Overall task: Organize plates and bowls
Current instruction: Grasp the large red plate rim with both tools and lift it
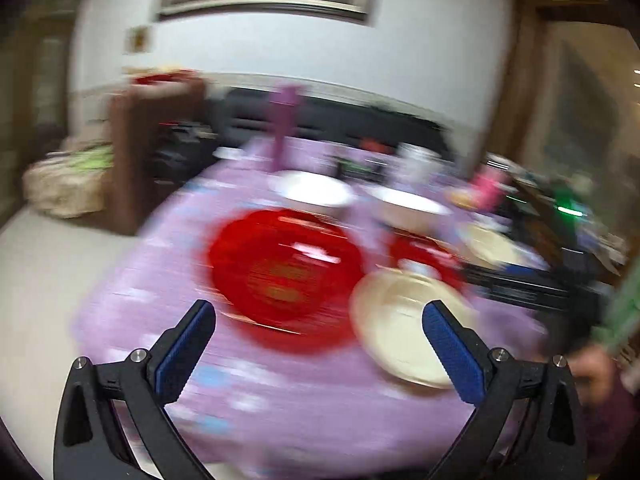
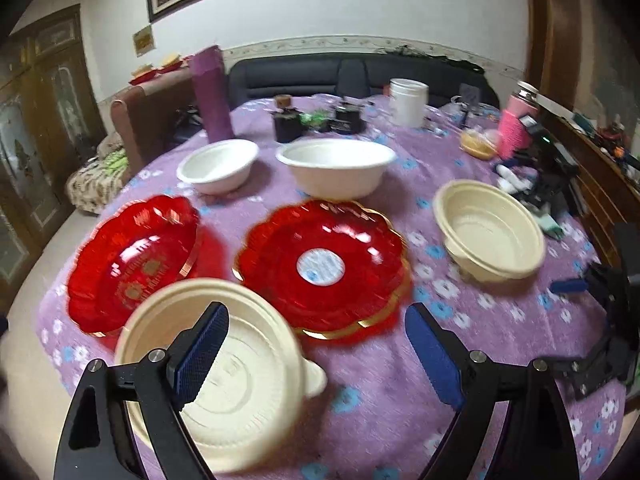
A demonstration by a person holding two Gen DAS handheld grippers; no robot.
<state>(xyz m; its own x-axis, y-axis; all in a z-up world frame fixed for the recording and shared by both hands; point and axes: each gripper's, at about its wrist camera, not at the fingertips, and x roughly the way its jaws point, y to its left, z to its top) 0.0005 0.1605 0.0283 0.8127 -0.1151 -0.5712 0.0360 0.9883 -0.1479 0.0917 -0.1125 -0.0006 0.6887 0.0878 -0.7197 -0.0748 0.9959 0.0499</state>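
No text, brand or number is legible. The round white sticker (image 2: 320, 266) at the centre of the red plate (image 2: 324, 268) carries faint print, too blurred to read.

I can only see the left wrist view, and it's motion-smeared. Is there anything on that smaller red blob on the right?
Observer: Yes. In the right wrist view it is a red plate with a round white sticker at its centre.
Operator: What are the pale shapes behind it?
Observer: Two white bowls, upright and not touching each other.
Operator: Is the right gripper holding anything?
Observer: No. The right gripper is open and gripping nothing.
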